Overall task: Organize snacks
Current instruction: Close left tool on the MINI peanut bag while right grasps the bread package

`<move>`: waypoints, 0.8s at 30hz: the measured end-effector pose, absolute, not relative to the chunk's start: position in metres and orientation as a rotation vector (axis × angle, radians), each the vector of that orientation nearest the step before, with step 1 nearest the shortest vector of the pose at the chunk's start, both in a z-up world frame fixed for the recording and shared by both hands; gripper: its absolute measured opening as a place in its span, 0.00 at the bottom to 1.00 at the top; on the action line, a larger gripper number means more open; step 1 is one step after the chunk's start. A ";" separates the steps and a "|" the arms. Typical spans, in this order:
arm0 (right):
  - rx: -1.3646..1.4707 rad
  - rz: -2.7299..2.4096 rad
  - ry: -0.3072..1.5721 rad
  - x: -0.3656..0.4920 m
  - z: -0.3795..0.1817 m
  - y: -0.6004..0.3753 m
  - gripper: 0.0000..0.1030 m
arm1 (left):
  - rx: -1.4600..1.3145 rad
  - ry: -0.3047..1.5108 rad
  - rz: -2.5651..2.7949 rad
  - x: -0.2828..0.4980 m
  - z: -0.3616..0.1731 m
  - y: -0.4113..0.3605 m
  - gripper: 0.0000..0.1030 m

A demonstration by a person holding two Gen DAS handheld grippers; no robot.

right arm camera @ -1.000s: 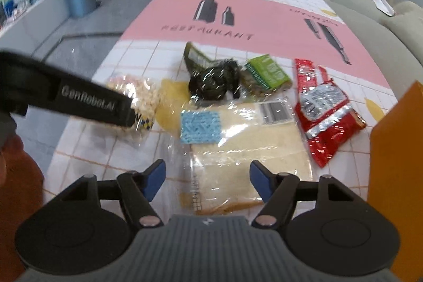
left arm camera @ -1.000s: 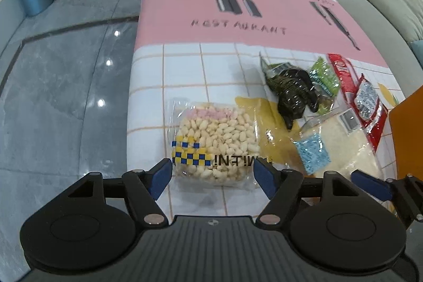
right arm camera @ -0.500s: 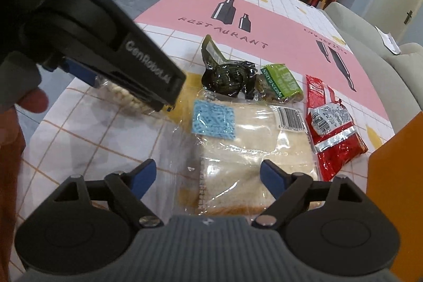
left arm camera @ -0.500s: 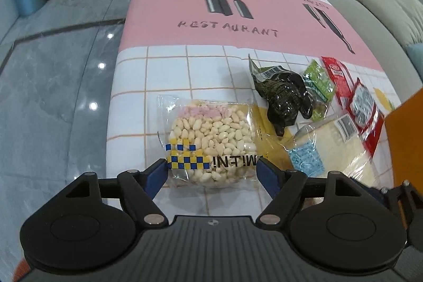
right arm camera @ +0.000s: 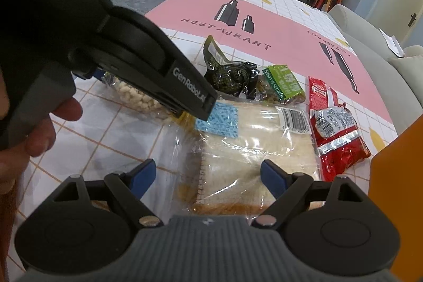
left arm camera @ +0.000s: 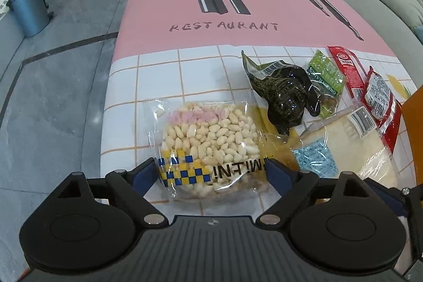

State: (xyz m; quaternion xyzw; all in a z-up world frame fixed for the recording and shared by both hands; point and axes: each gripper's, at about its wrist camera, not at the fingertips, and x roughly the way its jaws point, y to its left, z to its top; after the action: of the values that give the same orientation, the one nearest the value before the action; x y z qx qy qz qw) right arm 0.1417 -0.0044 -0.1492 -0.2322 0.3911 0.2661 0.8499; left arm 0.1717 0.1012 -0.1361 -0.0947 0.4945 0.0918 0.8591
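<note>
Both claws are now spread wide, and neither one presses on anything. The left gripper (left arm camera: 210,175) has just been opening further, and the puffed-snack bag (left arm camera: 208,142) that was ahead of it now lies with its near end between the two blue pads, which stand on each side of the checkered band of the bag. I cannot see a pad pushing into the plastic, so I judge the bag is framed but not gripped.

The right gripper (right arm camera: 207,173) also opened during the last second and then stopped at its full width. Compared with a moment ago it sits closer over the bread bag (right arm camera: 253,149), whose near edge lies between its pads (the clear plastic makes the contact hard to read, but nothing looks squeezed).

For the task this means, in my judgement, that both hands are at the step just before grasping: each claw is placed around one snack and only the closing remains.

Beyond the left claw's bag, and a little to the right, lie the dark green packet (left arm camera: 285,94) and the small green packet (left arm camera: 326,78). To the right of the right claw's bag lies the red packet (right arm camera: 335,128), touching the bread bag's side. The orange box (right arm camera: 399,189) stands at the far right of the right claw.
</note>
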 end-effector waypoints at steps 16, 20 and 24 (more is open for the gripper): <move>-0.662 0.491 0.743 0.122 -0.142 -0.001 0.24 | -0.245 1.068 0.156 0.154 -0.129 0.110 0.83; -0.665 0.485 0.734 0.119 -0.135 -0.007 0.15 | -0.285 1.082 0.149 0.145 -0.124 0.113 0.83; -0.655 0.472 0.726 0.117 -0.125 -0.012 0.11 | -0.292 1.066 0.126 0.136 -0.114 0.110 0.83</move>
State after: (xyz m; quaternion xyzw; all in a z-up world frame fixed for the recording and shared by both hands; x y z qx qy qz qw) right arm 0.1170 -0.0124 -0.1247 -0.3115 0.3454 0.2247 0.8563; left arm 0.1358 0.1097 -0.1144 -0.1384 0.5061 0.0600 0.8492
